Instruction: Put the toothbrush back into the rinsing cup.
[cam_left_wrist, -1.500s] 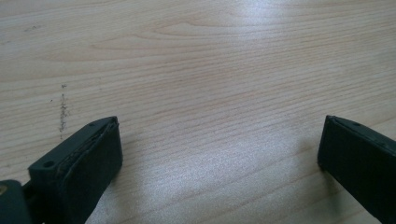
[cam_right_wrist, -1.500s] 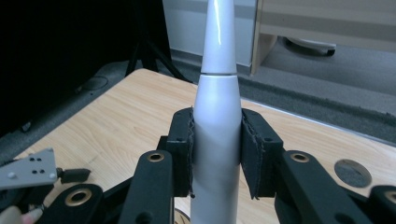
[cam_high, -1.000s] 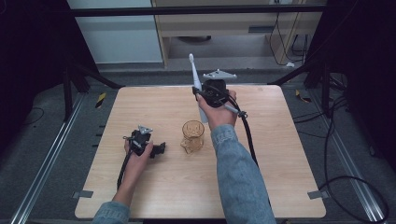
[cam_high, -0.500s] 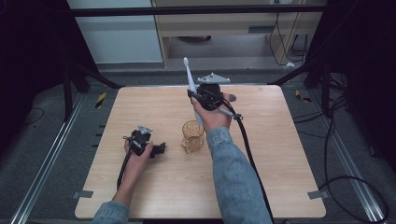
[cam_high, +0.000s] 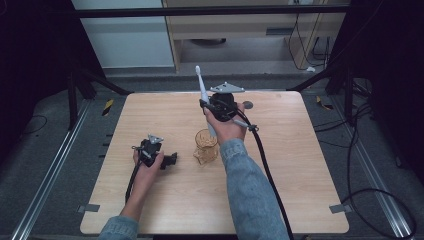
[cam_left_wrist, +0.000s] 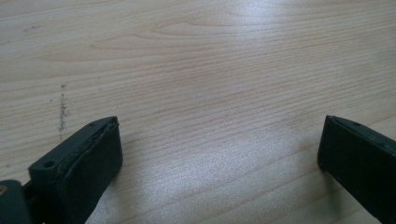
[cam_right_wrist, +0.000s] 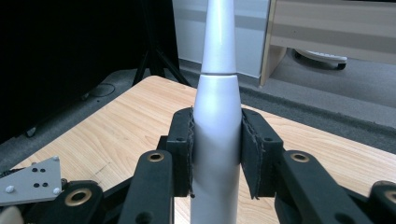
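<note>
Now | wood table (cam_high: 310, 180) | left fingers (cam_left_wrist: 93, 163) apart | right fingers (cam_right_wrist: 183, 149) clamp toothbrush (cam_right_wrist: 217, 135)

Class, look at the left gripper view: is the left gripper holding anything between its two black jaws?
No: the left gripper is open, with bare light wooden table showing between its jaws.

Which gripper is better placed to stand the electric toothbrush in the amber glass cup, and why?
Right. The right gripper already clamps the electric toothbrush upright, just above the amber glass cup. The left gripper rests open on the table, holding nothing.
</note>
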